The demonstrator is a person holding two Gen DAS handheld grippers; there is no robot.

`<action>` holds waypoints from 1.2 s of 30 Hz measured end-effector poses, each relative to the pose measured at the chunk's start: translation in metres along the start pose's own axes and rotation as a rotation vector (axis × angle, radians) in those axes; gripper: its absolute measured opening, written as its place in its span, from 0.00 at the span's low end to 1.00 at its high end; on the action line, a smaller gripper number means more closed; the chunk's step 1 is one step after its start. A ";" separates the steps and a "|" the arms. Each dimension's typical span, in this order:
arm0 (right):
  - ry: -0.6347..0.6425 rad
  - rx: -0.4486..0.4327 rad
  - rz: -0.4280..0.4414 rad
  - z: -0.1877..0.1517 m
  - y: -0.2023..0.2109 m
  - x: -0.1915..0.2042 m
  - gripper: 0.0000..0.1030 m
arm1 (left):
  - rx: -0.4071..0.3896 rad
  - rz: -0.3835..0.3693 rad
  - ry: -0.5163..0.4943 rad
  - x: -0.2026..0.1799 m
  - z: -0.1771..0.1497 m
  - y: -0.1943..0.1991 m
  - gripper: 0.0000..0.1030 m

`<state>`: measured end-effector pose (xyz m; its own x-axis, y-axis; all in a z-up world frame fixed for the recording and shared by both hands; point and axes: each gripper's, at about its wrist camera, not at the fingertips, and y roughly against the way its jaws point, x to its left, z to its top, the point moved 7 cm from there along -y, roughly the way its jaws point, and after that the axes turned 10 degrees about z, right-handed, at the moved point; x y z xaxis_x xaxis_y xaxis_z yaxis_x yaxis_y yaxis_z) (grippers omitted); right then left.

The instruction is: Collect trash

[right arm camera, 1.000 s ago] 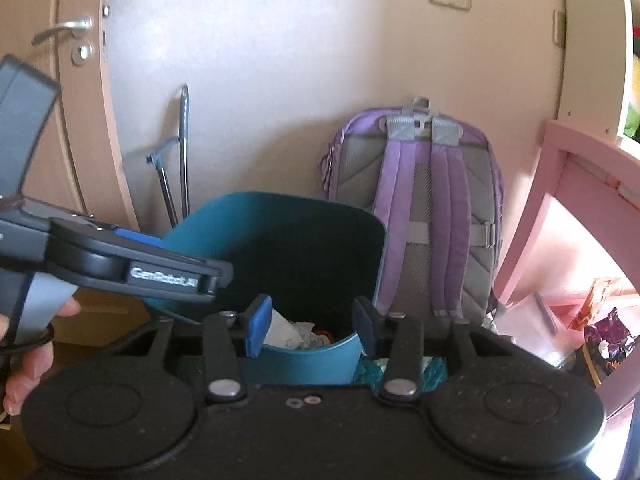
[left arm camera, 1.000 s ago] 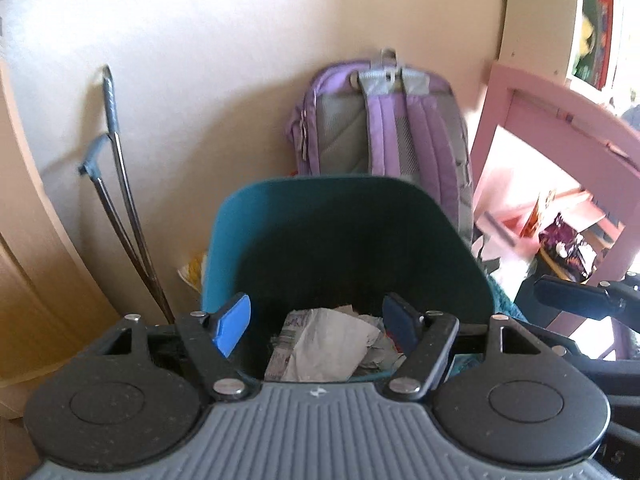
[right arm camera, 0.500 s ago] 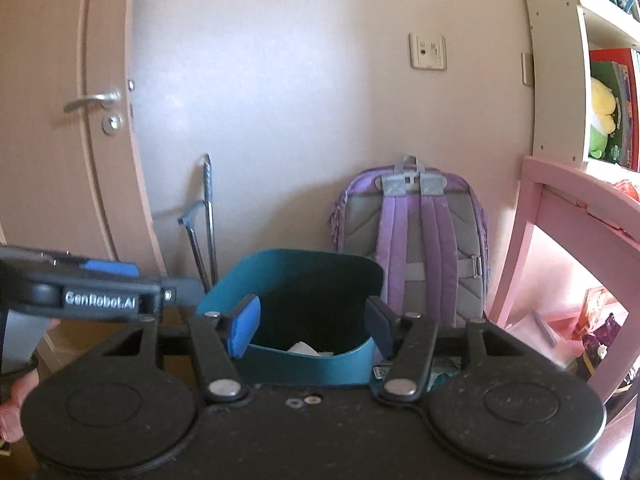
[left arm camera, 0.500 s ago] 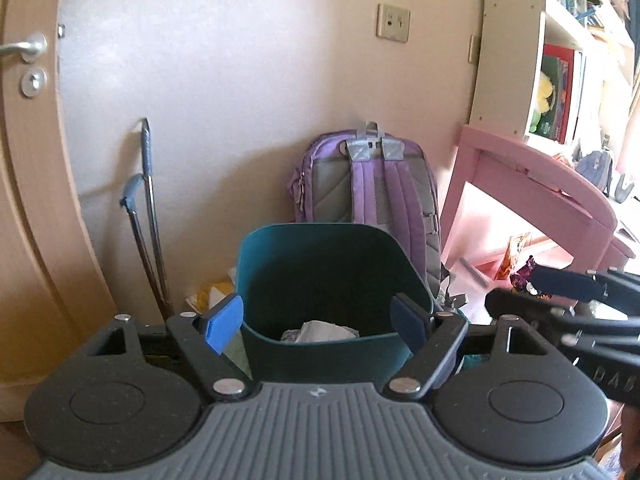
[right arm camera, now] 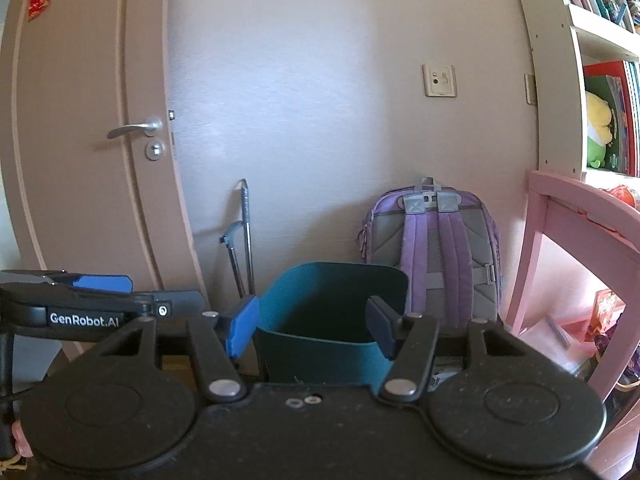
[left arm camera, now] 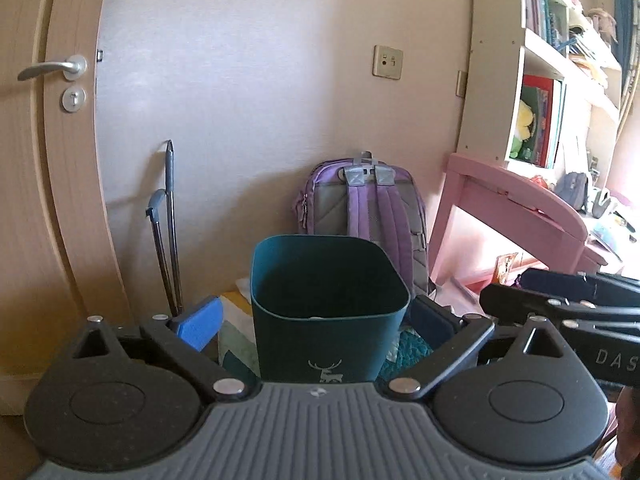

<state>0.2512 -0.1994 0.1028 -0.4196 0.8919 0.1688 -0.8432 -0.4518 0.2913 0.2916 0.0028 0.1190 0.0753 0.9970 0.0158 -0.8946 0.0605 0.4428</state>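
A teal trash bin (left arm camera: 328,340) with a white deer mark stands on the floor against the wall, also seen in the right wrist view (right arm camera: 320,344). Its near wall hides what lies inside. My left gripper (left arm camera: 316,320) hangs back from the bin and above it. Its jaws are opening wide, and nothing is between the blue pads (left arm camera: 200,322). My right gripper (right arm camera: 311,330) is open too, empty, and level with the bin's rim. Each gripper shows in the other's view: the right one (left arm camera: 560,312) at the right edge, the left one (right arm camera: 80,308) at the left edge.
A purple backpack (left arm camera: 368,216) leans on the wall behind the bin. A pink desk (left arm camera: 512,204) with clutter beneath stands to the right, under a bookshelf (left arm camera: 540,120). Left are a metal-handled tool (left arm camera: 170,232) and a closed door (left arm camera: 40,200).
Both grippers have drawn back and risen from the bin. The crumpled paper in it has dropped out of sight behind its wall. Both sets of jaws have spread wider.
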 end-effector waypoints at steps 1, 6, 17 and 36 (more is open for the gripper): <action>0.007 -0.003 0.002 0.000 0.004 0.003 0.57 | -0.005 0.003 -0.007 0.000 -0.001 0.004 0.98; 0.028 -0.007 0.014 0.001 0.017 0.016 0.58 | -0.033 0.005 -0.017 -0.001 -0.001 0.023 0.98; 0.045 -0.004 0.035 0.002 0.024 0.023 0.58 | -0.046 0.015 0.009 0.002 -0.001 0.035 0.98; 0.049 -0.003 0.054 0.003 0.025 0.023 0.58 | -0.051 0.026 0.013 0.001 0.002 0.039 0.98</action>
<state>0.2215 -0.1904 0.1168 -0.4804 0.8661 0.1383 -0.8200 -0.4995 0.2796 0.2577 0.0061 0.1384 0.0462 0.9988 0.0150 -0.9175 0.0364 0.3960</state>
